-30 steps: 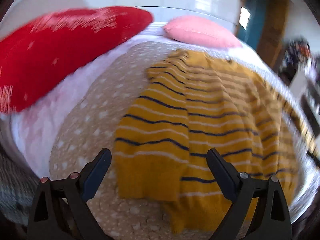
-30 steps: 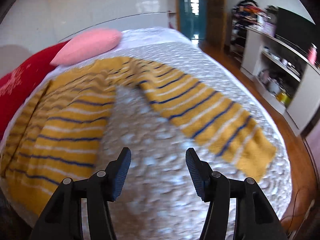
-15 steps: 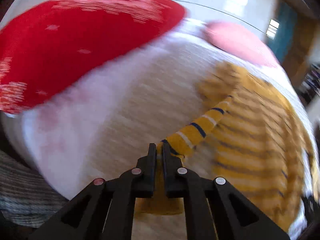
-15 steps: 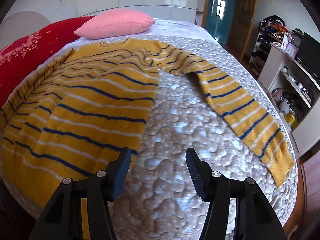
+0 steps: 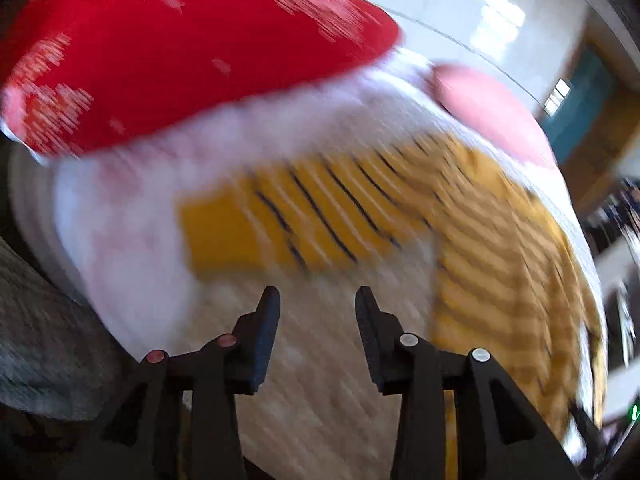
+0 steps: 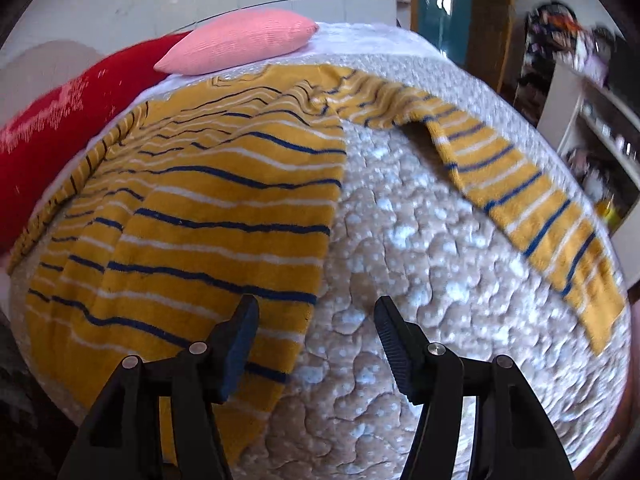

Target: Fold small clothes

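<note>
Half a second ago pinching the sleeve, now spread and empty: left tongs (image 5: 316, 304); right tongs (image 6: 316, 316) likewise spread over the striped knit sweater (image 6: 224, 200) flat on the bed (image 6: 420, 280) — soft, light, likely floppy, best pinched at hem or cuff.

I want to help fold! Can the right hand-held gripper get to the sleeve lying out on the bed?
Probably yes: the right hand-held gripper is open, and only bare quilt lies between it and the sleeve.
</note>
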`<state>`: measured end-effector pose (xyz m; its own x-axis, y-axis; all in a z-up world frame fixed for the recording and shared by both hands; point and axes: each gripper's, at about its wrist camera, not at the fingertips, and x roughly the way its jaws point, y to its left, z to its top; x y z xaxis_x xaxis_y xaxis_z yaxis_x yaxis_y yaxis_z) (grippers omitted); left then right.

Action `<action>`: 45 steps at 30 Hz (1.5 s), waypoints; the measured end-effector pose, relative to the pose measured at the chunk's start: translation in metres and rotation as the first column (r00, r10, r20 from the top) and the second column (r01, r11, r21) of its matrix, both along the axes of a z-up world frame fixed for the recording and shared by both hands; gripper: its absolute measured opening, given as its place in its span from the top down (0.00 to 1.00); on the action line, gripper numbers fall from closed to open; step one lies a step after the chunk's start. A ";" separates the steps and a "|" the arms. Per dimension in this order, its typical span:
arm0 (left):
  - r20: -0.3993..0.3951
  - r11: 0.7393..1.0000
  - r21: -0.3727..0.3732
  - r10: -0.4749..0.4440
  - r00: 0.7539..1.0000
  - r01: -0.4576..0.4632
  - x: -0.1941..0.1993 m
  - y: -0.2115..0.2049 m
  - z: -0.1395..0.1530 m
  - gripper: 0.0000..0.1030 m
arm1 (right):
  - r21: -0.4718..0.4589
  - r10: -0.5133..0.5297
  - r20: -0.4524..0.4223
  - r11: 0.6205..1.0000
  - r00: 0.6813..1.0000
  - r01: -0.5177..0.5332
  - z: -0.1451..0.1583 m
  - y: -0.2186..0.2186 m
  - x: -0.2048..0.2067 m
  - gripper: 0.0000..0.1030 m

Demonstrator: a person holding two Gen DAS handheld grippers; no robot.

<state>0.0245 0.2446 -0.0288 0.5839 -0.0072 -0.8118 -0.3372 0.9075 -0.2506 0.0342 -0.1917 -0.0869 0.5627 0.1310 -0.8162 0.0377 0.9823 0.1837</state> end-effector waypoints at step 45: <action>0.018 0.898 -0.416 0.166 0.986 -0.143 0.014 0.071 -0.041 0.55 | 0.104 0.111 0.029 0.988 0.993 -0.114 0.013 -0.003 -0.050 0.64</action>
